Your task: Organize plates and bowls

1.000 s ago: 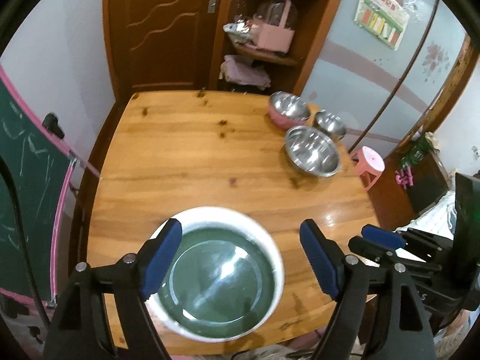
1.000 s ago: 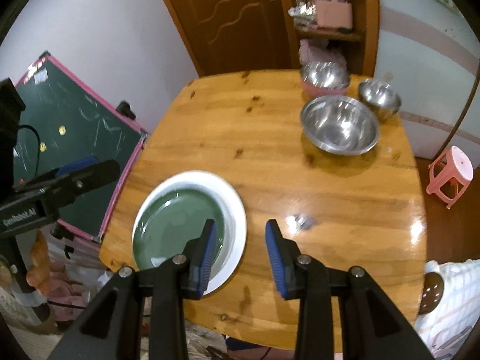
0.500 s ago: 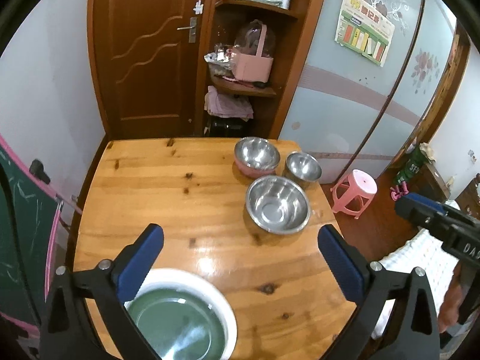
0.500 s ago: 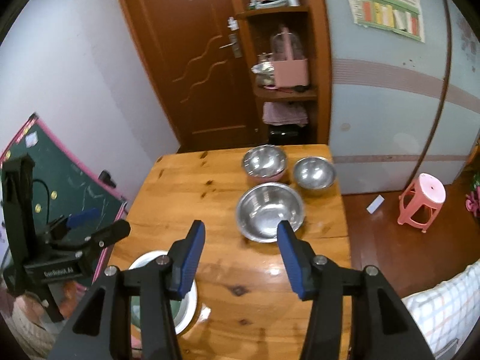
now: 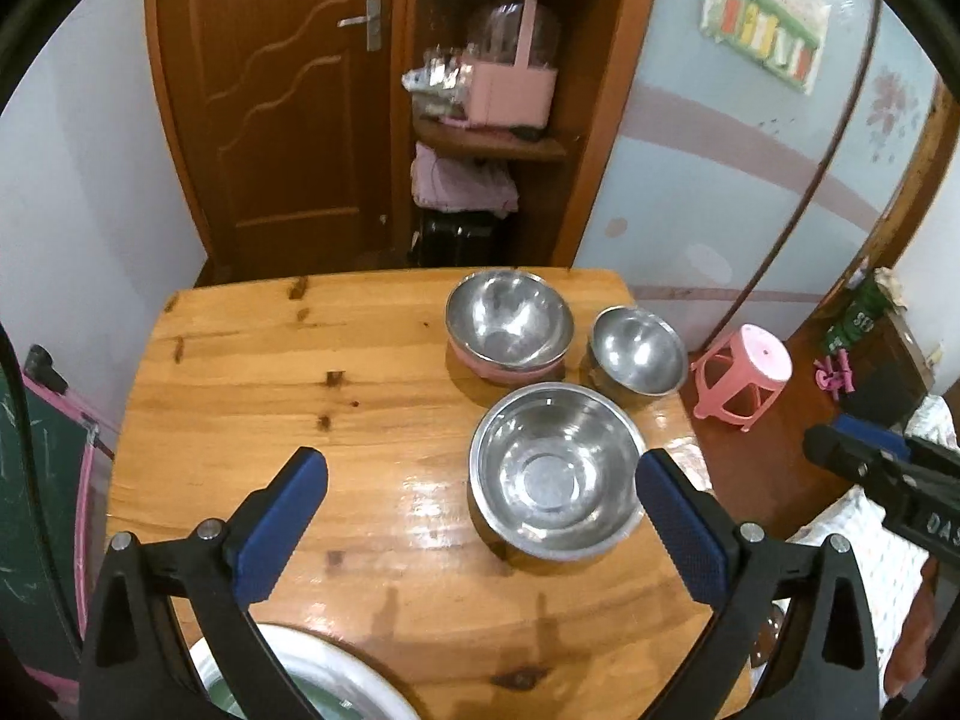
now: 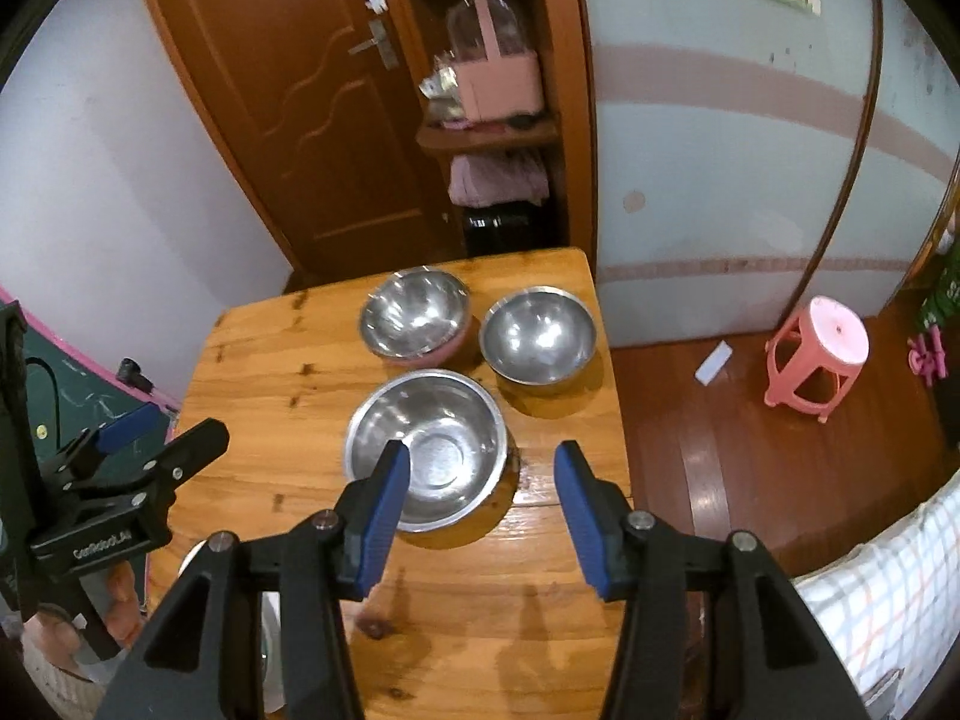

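Note:
Three steel bowls stand at the far right of the wooden table (image 5: pixel 252 360): a large one (image 5: pixel 555 471), a pink-based one (image 5: pixel 507 318) and a small one (image 5: pixel 637 349). A green plate on a white plate (image 5: pixel 336 687) lies at the near edge. My left gripper (image 5: pixel 480 531) is open and empty above the table, its right finger beside the large bowl. My right gripper (image 6: pixel 483 519) is open and empty, hovering above the large bowl's (image 6: pixel 427 450) near rim. The pink-based bowl (image 6: pixel 414 315) and small bowl (image 6: pixel 537 336) lie beyond.
A pink stool (image 5: pixel 744 375) stands on the floor right of the table. A green chalkboard (image 6: pixel 60 396) leans at the left. A brown door (image 5: pixel 270 90) and a shelf with a pink basket (image 5: pixel 510 90) are behind the table.
Both grippers have risen and moved forward from over the plates toward the bowls. The right gripper has opened wider. The plates have dropped to the bottom edge of the views.

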The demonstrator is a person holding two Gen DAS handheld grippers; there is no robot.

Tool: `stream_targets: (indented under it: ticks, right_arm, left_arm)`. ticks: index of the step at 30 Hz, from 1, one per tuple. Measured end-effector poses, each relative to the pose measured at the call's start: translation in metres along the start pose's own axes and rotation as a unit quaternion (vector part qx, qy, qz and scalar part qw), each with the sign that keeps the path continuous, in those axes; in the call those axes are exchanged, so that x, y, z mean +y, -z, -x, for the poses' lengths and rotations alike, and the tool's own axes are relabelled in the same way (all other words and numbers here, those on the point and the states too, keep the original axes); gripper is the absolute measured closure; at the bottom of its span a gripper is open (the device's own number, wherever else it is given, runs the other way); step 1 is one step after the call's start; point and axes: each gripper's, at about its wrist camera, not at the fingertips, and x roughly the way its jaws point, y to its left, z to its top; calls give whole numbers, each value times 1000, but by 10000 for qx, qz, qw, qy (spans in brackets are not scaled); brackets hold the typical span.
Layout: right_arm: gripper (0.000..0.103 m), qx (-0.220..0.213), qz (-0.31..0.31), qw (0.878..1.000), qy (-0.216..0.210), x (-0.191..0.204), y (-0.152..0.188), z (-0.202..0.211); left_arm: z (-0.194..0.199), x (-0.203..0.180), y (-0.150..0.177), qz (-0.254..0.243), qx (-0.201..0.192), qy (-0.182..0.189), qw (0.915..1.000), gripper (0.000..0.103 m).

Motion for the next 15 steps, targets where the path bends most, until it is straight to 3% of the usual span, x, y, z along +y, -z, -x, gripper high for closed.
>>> stream_targets:
  ticks: [9, 15]
  right_arm:
    - [53, 805, -343, 9958, -271, -21, -2, -89]
    - [53, 1223, -533, 9906, -299, -26, 5, -138]
  left_arm:
    - [-106, 5, 3, 189, 868, -47, 9960, 1]
    - [-140, 15, 12, 325, 1116, -131, 9931, 3]
